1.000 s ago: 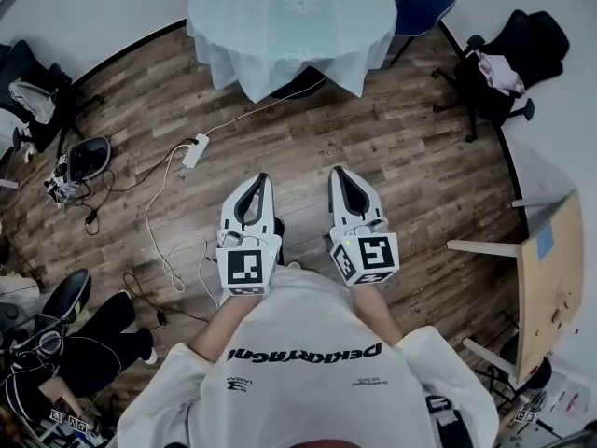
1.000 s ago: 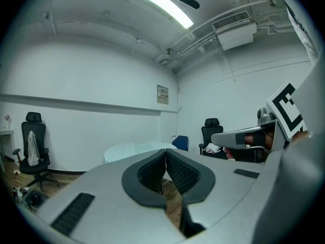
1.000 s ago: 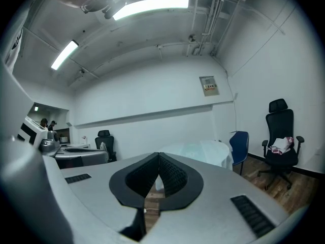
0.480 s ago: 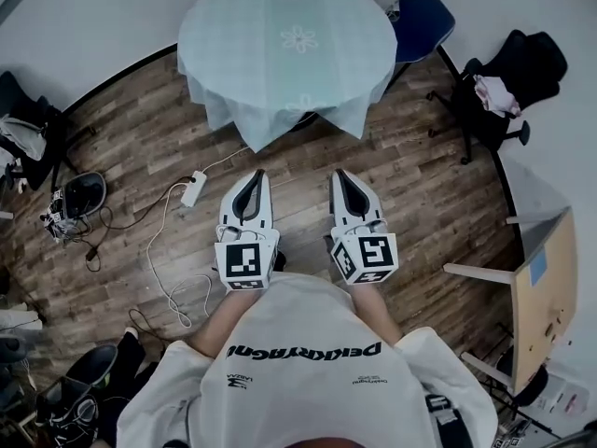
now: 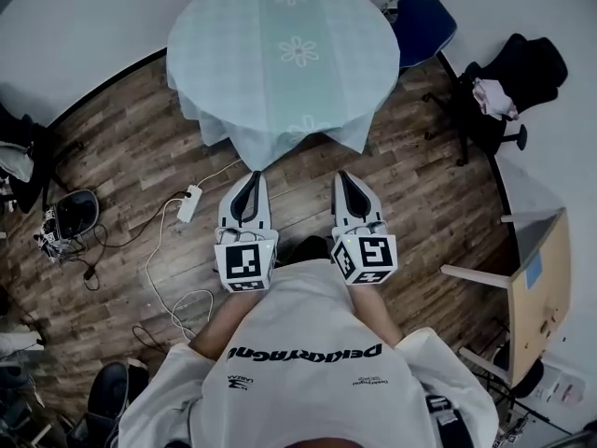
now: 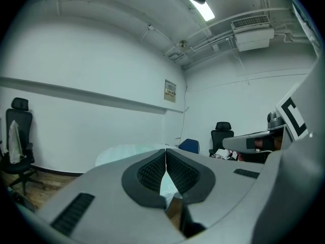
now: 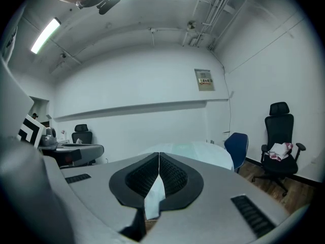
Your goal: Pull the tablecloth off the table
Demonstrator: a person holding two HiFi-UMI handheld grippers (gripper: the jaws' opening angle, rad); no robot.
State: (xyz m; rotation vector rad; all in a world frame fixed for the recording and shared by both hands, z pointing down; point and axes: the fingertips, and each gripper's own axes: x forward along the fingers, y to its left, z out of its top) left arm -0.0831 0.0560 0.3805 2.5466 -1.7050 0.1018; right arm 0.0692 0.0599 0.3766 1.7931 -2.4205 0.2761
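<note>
A pale blue-green tablecloth (image 5: 284,59) with white flower prints covers a round table ahead of me, its hem hanging toward the floor. In the right gripper view the tablecloth (image 7: 203,154) shows beyond the jaws. My left gripper (image 5: 254,177) and right gripper (image 5: 342,176) are held side by side at waist height, just short of the cloth's near hem. Both are shut, jaw tips touching, nothing between them. The left gripper (image 6: 166,150) points at the table; the right gripper (image 7: 159,155) does too.
A blue chair (image 5: 422,24) stands behind the table at right. A black office chair (image 5: 508,77) with clothing sits at far right. A white power strip (image 5: 189,203) and cables lie on the wood floor at left. A wooden desk (image 5: 541,297) is at right.
The table has come closer and lower in the head view, as I have walked toward it. Both grippers stay shut and side by side.
</note>
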